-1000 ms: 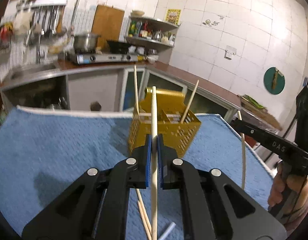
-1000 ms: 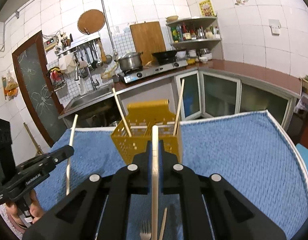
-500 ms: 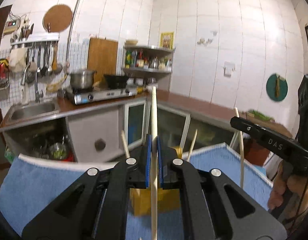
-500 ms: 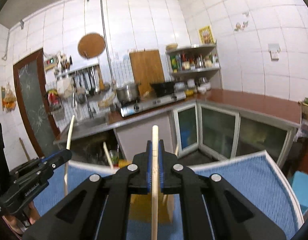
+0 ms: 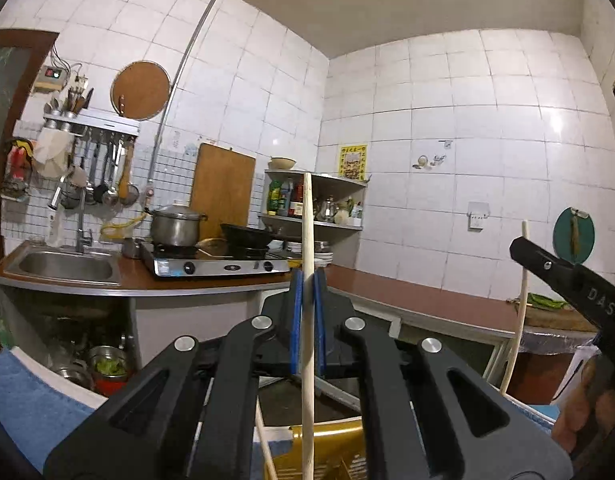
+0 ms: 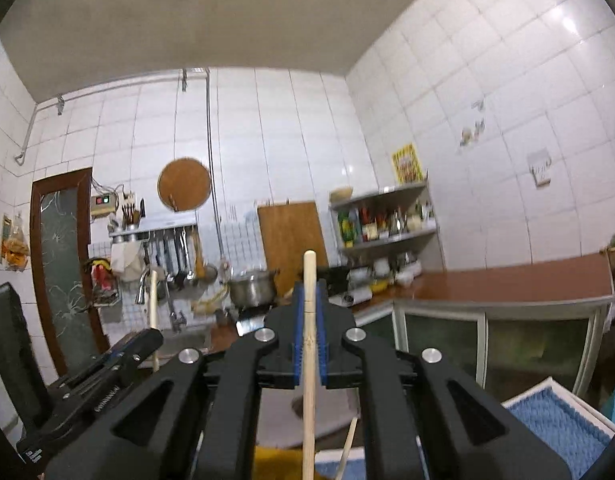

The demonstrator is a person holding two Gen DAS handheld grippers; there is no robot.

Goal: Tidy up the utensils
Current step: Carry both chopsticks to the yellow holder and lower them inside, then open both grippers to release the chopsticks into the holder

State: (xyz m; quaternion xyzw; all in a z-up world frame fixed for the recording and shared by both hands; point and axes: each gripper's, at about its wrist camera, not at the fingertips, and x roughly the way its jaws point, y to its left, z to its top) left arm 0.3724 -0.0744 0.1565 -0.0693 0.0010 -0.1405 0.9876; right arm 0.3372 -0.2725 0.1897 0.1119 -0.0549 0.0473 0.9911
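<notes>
The left tool (image 5: 307, 316) is clamped on 1 chopstick (image 5: 307, 240), held upright near mid-length so the lower end can drop straight into a slot. The right tool (image 6: 309, 344) grips a 2nd chopstick (image 6: 309, 280) the same way. Both tools point about level, above the yellow rack (image 5: 331, 452), which sits at the bottom edge of each view on the blue-covered desk (image 5: 31, 404). 1 more chopstick (image 5: 263, 436) already leans in the rack. Judgement: each chopstick is raised for clearance before being lowered into the rack.
</notes>
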